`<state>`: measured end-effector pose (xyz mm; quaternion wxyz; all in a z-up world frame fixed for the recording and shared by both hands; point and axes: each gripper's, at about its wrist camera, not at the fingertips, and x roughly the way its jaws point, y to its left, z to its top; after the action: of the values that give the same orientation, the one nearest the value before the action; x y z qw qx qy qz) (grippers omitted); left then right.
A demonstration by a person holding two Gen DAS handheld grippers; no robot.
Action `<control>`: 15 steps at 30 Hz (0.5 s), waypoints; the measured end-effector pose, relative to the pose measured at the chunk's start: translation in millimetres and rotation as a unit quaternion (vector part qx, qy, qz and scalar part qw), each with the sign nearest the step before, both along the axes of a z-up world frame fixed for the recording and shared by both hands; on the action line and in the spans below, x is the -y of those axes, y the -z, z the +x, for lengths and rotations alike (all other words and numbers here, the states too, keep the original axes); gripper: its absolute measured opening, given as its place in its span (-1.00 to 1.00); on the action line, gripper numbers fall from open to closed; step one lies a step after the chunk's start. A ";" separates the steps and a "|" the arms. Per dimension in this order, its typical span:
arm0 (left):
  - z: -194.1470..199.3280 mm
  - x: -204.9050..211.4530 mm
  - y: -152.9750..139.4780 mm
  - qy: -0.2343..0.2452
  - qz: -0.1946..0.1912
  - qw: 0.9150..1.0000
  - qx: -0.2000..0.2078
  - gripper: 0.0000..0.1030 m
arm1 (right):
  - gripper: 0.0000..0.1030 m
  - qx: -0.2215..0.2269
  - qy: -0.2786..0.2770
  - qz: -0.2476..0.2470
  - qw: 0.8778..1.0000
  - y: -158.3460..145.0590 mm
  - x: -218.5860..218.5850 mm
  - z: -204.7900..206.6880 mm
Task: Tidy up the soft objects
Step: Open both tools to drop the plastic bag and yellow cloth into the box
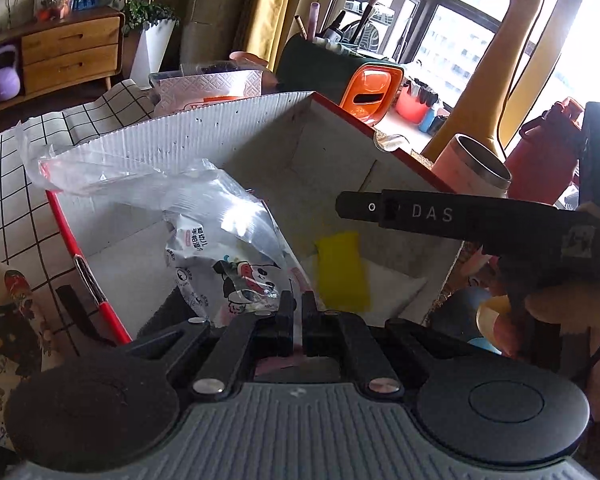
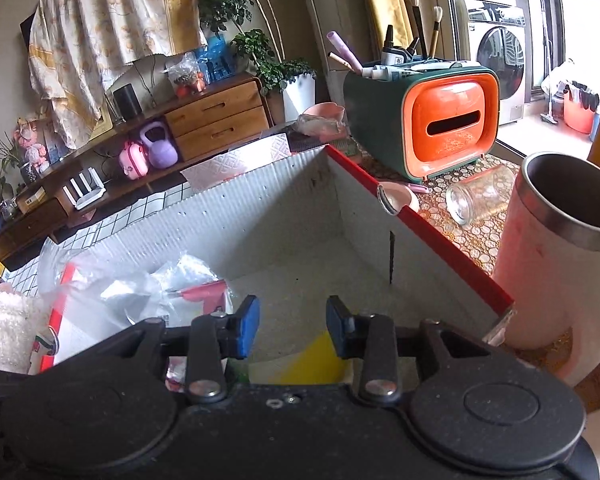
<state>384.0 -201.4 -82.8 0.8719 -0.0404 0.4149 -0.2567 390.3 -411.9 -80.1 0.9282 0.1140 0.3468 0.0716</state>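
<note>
Grippers: two, the left gripper (image 1: 298,306) and the right gripper (image 2: 293,326)
Cardboard boxes: one cardboard box (image 2: 292,200), white inside with a red rim
Clear plastic bags: one plastic bag (image 1: 148,176), at 9 o'clock inside the box
Printed pouches: one printed pouch (image 1: 220,268), inside the bag
Yellow cloths: one yellow cloth (image 1: 342,272), at 3 o'clock of the pouch
Steel-rimmed tumblers: one tumbler (image 2: 556,264)
Glass jars: one glass jar (image 2: 478,200), lying on its side on the surface
Orange-fronted organizers: one organizer (image 2: 424,120), at 12 o'clock beyond the box
Purple kettlebells: one kettlebell (image 2: 158,148)
Cabinet drawers: two, one drawer (image 2: 214,106) above the other
Washing machines: one washing machine (image 2: 496,56)
</note>
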 end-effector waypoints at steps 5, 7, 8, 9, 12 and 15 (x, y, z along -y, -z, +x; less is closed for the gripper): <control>-6.2 1.7 -7.1 0.000 0.003 1.000 0.006 -0.93 | -0.24 0.001 -0.001 0.008 1.000 -6.7 3.1 -7.9; -9.9 0.5 -9.6 -0.001 0.003 1.000 0.008 -0.93 | -0.21 0.001 -0.003 0.010 1.000 -10.1 2.4 -12.7; -11.8 -0.4 -10.9 -0.002 0.003 1.000 0.010 -0.93 | -0.18 0.002 -0.006 0.012 1.000 -11.5 2.0 -15.3; -13.9 -1.3 -12.3 -0.004 0.004 1.000 0.012 -0.92 | -0.17 0.002 -0.010 0.013 1.000 -12.9 1.2 -18.1; -21.1 -4.4 -17.8 -0.012 0.009 1.000 0.020 -0.91 | -0.12 0.008 -0.022 0.009 1.000 -18.3 -4.2 -29.7; -29.0 -8.7 -24.1 -0.018 0.013 0.999 0.029 -0.88 | -0.03 0.013 -0.034 0.011 0.999 -23.8 -8.4 -40.2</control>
<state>355.0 -192.8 -58.7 0.8885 -0.0293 0.3917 -0.2372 350.1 -403.6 -56.4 0.9286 0.1112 0.3372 0.1080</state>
